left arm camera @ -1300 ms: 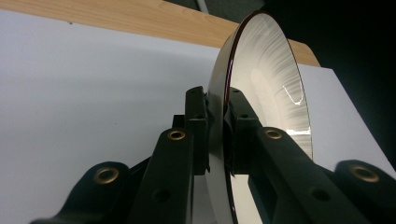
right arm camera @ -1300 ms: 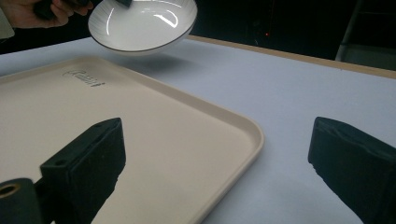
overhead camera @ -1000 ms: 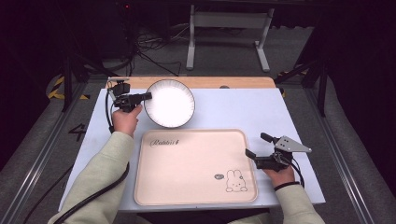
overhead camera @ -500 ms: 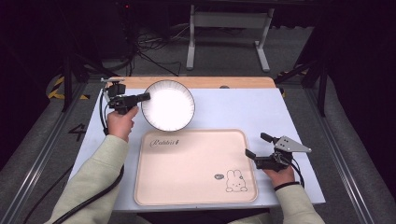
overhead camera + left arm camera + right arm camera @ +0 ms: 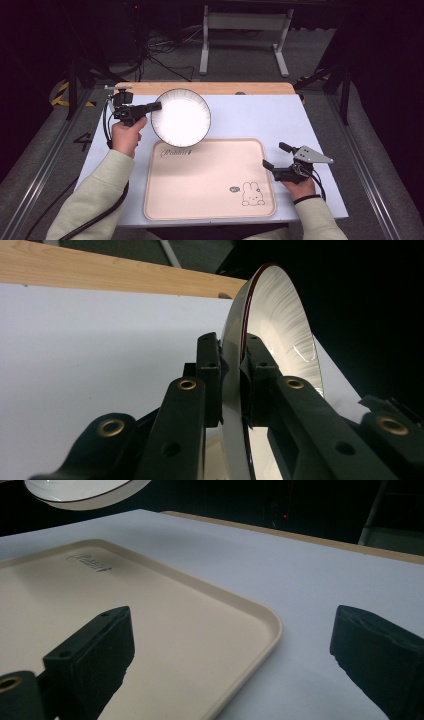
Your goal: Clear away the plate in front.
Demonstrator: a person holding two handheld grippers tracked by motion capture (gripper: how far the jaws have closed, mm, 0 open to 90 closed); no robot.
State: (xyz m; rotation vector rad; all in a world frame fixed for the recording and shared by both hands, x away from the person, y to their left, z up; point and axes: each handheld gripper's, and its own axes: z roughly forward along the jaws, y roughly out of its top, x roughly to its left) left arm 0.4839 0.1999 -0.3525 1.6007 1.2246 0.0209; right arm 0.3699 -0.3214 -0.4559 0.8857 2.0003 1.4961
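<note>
My left claw [image 5: 156,106] is clamped on the rim of the white bowl [image 5: 181,117], one jaw inside the dark-edged lip and the other against the outer wall, as the left gripper view shows up close. The bowl hangs tilted over the far left part of the bench [image 5: 250,115], its open face turned up and toward me, its near edge just above the far edge of the beige tray [image 5: 200,180]. My right claw [image 5: 274,155] rests by the tray's right edge with its jaws spread wide and nothing between them; one jaw lies over the tray's corner, the other over the bare bench.
</note>
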